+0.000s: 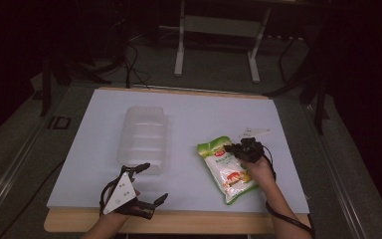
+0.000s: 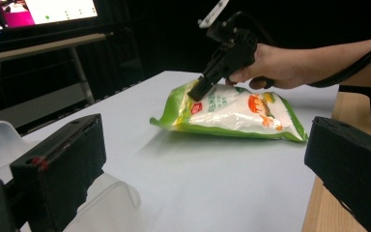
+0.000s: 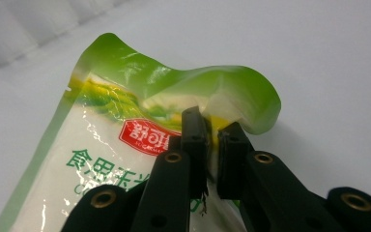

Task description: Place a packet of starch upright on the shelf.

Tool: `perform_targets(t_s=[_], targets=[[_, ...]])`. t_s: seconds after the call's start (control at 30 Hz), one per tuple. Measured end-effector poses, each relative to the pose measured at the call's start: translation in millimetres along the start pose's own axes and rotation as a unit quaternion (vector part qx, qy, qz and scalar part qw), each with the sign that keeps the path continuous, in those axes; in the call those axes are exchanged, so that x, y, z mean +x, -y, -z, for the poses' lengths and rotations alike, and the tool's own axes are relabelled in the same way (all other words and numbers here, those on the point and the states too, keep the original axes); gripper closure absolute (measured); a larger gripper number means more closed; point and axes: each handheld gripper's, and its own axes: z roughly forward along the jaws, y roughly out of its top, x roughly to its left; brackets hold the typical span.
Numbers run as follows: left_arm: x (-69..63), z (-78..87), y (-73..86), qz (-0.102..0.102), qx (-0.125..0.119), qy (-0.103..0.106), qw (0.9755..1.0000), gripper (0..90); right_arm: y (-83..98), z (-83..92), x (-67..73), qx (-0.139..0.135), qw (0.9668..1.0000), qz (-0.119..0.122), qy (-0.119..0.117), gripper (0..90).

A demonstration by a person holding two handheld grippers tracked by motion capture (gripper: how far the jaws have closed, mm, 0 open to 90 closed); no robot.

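The right gripper (image 3: 211, 140) pinches the top seam of the green food pouch (image 1: 226, 169), which looks soft, saggy and probably slippery, while the left gripper (image 1: 149, 181) stands spread.

In the right gripper view, the near end of the bag (image 3: 106, 159) runs off the bottom and left edges, and the right gripper (image 3: 211, 140) covers part of its print. The small green lettering is cut short and cannot be read. The clear box (image 3: 24, 29) at the far left is blurred and cropped by the top edge.

In the left gripper view, the clear box (image 2: 106, 203) is mostly hidden behind the left gripper (image 2: 203, 169), whose jaws are cut off by the bottom edge. The screen (image 2: 43, 12) at the far left is cropped by the top edge, its content too blurred to tell.
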Motion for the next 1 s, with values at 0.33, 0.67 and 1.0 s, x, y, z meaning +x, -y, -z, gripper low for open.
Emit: perform_targets(t_s=[0.33, 0.67, 1.0], targets=[[-1.3, -0.5, -0.6, -0.002, 0.0, 0.0, 1.0, 1.2, -11.2, 34.8, 15.3, -0.045, 0.9986, 0.027, 0.003, 85.5], [-2.4, -2.6, 0.0, -0.001, 0.004, 0.005, 1.0, 1.2, -13.3, 68.3, 30.6, -0.085, 0.9956, 0.041, 0.003, 85.7], [-2.3, -1.7, -2.0, 0.008, -0.003, 0.01, 0.9999, 1.2, -13.0, 103.8, 49.6, -0.137, 0.9887, 0.061, 0.005, 86.0]])
